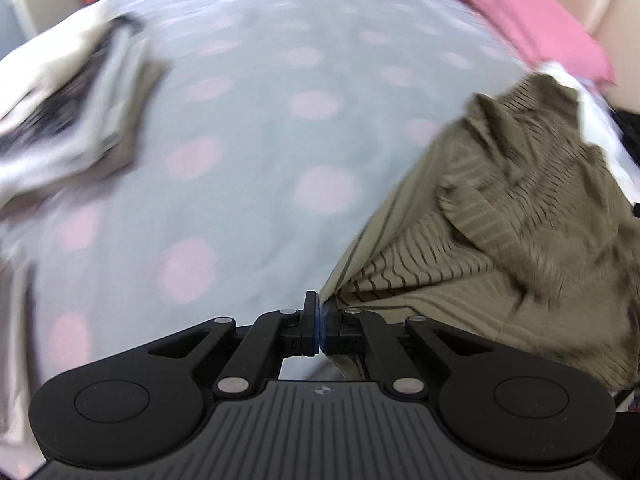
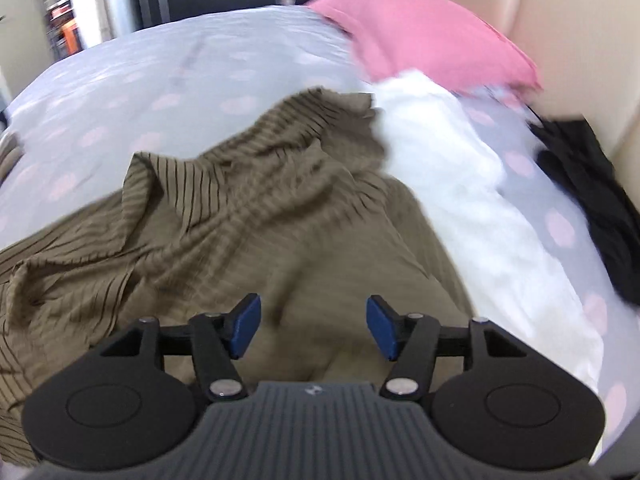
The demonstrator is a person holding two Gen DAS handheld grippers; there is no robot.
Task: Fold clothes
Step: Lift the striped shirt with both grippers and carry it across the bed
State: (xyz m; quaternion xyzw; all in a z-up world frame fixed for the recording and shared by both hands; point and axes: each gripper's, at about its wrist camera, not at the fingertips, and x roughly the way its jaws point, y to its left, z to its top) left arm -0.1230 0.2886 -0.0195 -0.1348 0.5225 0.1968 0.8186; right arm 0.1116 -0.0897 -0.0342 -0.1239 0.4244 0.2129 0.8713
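An olive striped garment [image 1: 500, 216] lies crumpled on the bed at the right of the left wrist view. My left gripper [image 1: 319, 322] is shut on its near edge, and the cloth stretches away to the right. The same olive garment [image 2: 248, 216] fills the middle of the right wrist view. My right gripper [image 2: 314, 328] is open and empty just above the garment, its blue pads [image 2: 246, 326] wide apart.
The bed has a grey sheet with pink dots [image 1: 260, 128]. Folded beige and grey clothes [image 1: 92, 108] lie at the left. A pink pillow [image 2: 432, 28], a white garment [image 2: 460, 200] and a black garment [image 2: 592, 192] lie at the right, near the headboard.
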